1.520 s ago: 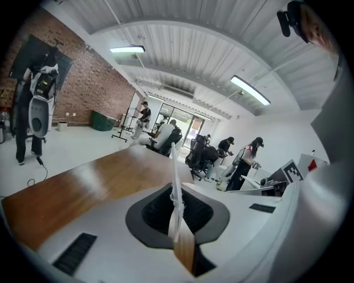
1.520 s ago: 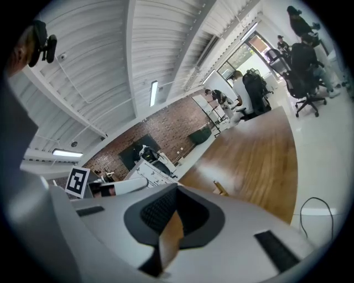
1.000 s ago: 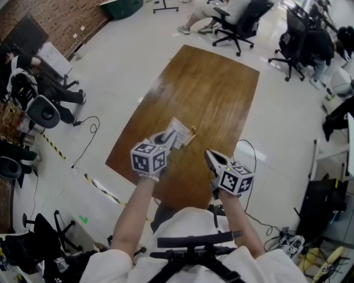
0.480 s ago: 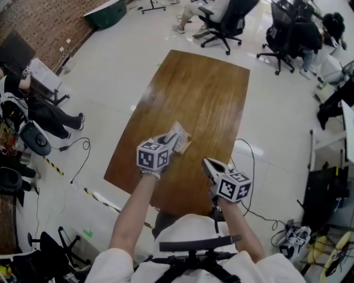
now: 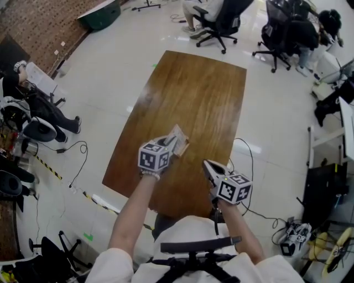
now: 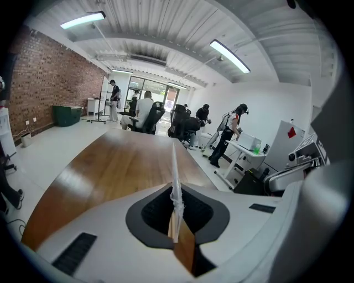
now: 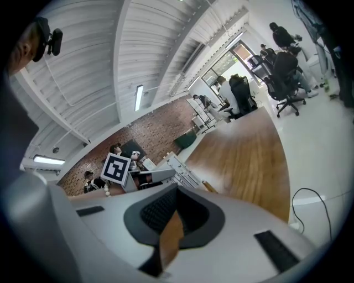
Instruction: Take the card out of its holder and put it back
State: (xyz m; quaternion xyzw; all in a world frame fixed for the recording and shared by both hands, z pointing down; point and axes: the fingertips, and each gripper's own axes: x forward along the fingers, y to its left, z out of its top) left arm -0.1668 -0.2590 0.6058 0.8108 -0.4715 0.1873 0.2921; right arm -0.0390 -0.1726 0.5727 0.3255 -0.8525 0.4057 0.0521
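Right below the head camera, two forearms reach out over the near edge of the wooden table (image 5: 204,88), each hand carrying a gripper topped by a marker cube. The right gripper (image 5: 208,166) is the nearer one, just inside the table's right edge by the near right corner. Its jaws are pressed together with nothing between them, and its own view shows only a sliver of brown wood below the pads.

A little farther in, towards the middle of the near end, the left gripper (image 5: 168,146) is clamped on the near edge of the card holder (image 5: 178,138). In the left gripper view a thin white sheet stands edge-on between the pads and rises past the tips. From above the holder is a pale, see-through sleeve with a tan strip at its right end, tilted up over the wood. Whether it touches the table, and whether the card sits inside it, cannot be told.

Beside the right edge a black cable (image 5: 243,146) loops on the pale floor (image 5: 110,72). Beyond the far edge stand black office chairs (image 5: 221,19) with seated people (image 5: 287,27), and off the far left corner a green bin (image 5: 102,14) stands by a brick wall (image 5: 33,27)
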